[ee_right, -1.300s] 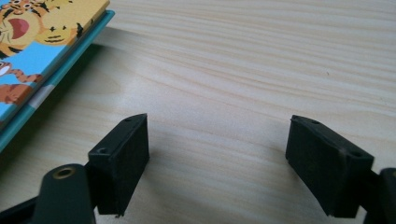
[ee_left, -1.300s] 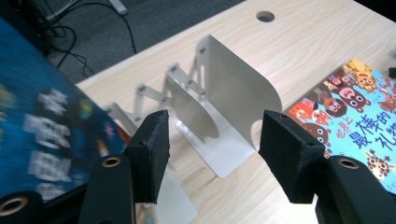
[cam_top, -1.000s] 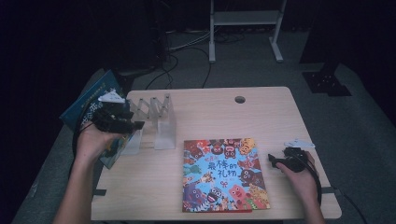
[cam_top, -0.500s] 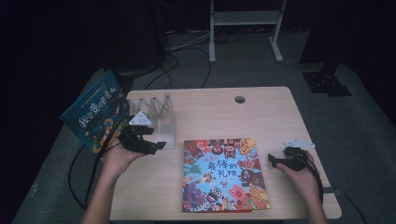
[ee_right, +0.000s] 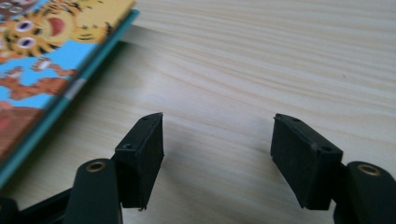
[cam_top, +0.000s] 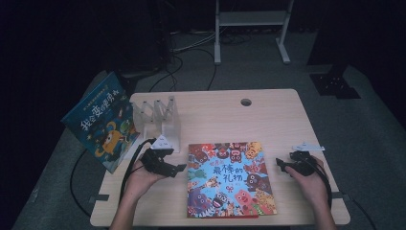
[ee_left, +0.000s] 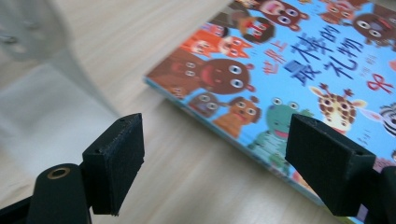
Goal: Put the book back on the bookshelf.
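Lying flat on the pale wooden table (cam_top: 268, 115), toward its near edge and about midway between the two hands, is a colourful picture book with cartoon animals and Chinese lettering on a blue cover (cam_top: 229, 178). The left tool (cam_top: 173, 168), black and held in the person's left hand (cam_top: 139, 178), sits just beside the book's left edge with its tips aimed at it; in the left gripper view its jaws stand wide apart with nothing between them, having just been opening, and the book's corner lies just beyond them over bare wood. The right tool (cam_top: 280, 165), held in the person's right hand (cam_top: 311, 184), rests near the book's right edge without touching it; in the right gripper view its two black pads (ee_right: 144, 154) stand apart over bare wood, clamping nothing, with the book's teal-edged corner off to the upper left. Behind the left tool stands a clear plastic rack with upright dividers (cam_top: 160, 117), on the table's far left part. Leaning off the table's left side is a second picture book with a blue cover and yellow lettering (cam_top: 103, 122). Dark cables (cam_top: 184, 72) trail across the grey floor beyond the table.
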Demonstrator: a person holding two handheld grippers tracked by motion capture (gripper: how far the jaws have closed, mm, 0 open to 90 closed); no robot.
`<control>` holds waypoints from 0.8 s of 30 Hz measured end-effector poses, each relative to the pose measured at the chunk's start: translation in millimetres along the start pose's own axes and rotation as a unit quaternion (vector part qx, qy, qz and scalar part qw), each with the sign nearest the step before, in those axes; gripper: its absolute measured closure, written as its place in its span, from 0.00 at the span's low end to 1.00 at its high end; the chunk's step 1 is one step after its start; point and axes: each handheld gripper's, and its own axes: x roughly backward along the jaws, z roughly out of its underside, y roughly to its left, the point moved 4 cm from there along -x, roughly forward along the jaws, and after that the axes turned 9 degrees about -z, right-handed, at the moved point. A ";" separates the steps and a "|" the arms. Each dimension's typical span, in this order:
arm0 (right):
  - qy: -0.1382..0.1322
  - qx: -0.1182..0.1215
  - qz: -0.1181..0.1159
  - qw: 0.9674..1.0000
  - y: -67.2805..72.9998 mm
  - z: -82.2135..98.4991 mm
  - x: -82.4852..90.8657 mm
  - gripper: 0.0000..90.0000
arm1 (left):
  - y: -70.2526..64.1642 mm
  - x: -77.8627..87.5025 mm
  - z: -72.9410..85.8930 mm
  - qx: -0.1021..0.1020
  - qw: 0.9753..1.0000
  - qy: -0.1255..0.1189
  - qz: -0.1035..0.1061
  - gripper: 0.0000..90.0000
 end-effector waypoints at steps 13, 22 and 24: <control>-0.019 0.025 -0.055 0.998 40.2 -33.5 -0.4 0.35 | -11.6 -23.4 14.2 -0.035 0.998 0.036 0.022 0.17; 0.004 0.027 -0.083 0.996 58.6 -46.6 -27.3 0.35 | -6.4 -22.7 16.3 -0.026 0.999 0.035 0.026 0.15; 0.007 0.027 -0.086 0.996 59.9 -47.1 -29.1 0.35 | -5.7 -22.5 16.4 -0.026 0.999 0.037 0.026 0.15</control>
